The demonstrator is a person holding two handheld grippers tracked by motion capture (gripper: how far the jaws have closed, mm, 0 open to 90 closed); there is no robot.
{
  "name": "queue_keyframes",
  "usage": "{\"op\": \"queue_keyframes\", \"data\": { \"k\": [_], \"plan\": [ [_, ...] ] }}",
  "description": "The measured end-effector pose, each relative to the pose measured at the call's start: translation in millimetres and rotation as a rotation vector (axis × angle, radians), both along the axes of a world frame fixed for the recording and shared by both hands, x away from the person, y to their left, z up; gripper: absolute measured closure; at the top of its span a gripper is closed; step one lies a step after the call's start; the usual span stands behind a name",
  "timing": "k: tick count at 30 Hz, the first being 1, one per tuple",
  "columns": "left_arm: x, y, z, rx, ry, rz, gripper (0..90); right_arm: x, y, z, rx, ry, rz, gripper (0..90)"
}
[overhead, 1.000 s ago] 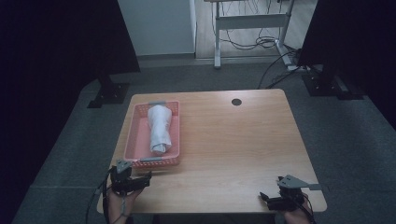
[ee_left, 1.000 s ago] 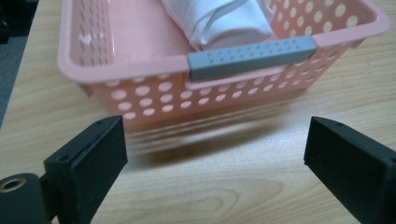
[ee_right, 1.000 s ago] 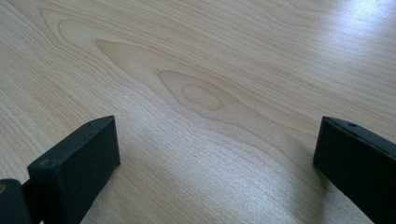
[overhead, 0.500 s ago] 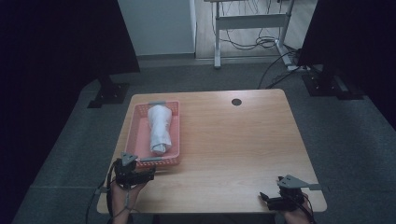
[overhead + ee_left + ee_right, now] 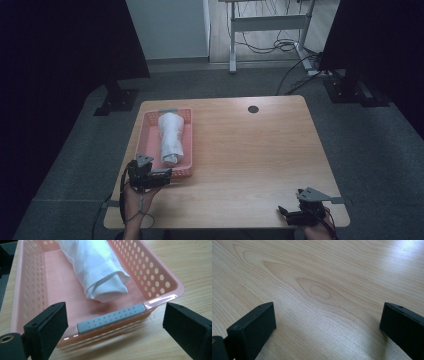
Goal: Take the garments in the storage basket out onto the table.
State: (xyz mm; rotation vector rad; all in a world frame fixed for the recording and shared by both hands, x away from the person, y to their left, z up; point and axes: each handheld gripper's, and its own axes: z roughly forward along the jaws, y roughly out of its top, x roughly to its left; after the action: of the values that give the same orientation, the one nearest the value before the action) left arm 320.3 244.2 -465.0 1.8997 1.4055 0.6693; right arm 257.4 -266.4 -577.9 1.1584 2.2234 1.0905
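My left gripper [image 5: 167, 176] hovers at the near end of the pink basket [image 5: 160, 282], its jaws spread wide on either side of the grey grip strip [image 5: 111, 318] on the rim, touching nothing. The basket sits on the left part of the tabletop [image 5: 250, 150], and a rolled white cloth [image 5: 97, 270] lies lengthwise inside it. My right gripper [image 5: 285, 213] is well apart at the near right corner, low over bare wood, jaws also spread and holding nothing.
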Motion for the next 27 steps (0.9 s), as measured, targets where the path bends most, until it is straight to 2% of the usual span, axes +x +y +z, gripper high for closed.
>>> {"op": "queue_keyframes", "data": {
  "k": [27],
  "plan": [
    [39.2, -9.5, 11.7, -0.019, -0.006, -0.007, 5.8, 0.0, 0.0, 0.0, 0.0, 0.0, 0.0, 0.2]
  ]
}}
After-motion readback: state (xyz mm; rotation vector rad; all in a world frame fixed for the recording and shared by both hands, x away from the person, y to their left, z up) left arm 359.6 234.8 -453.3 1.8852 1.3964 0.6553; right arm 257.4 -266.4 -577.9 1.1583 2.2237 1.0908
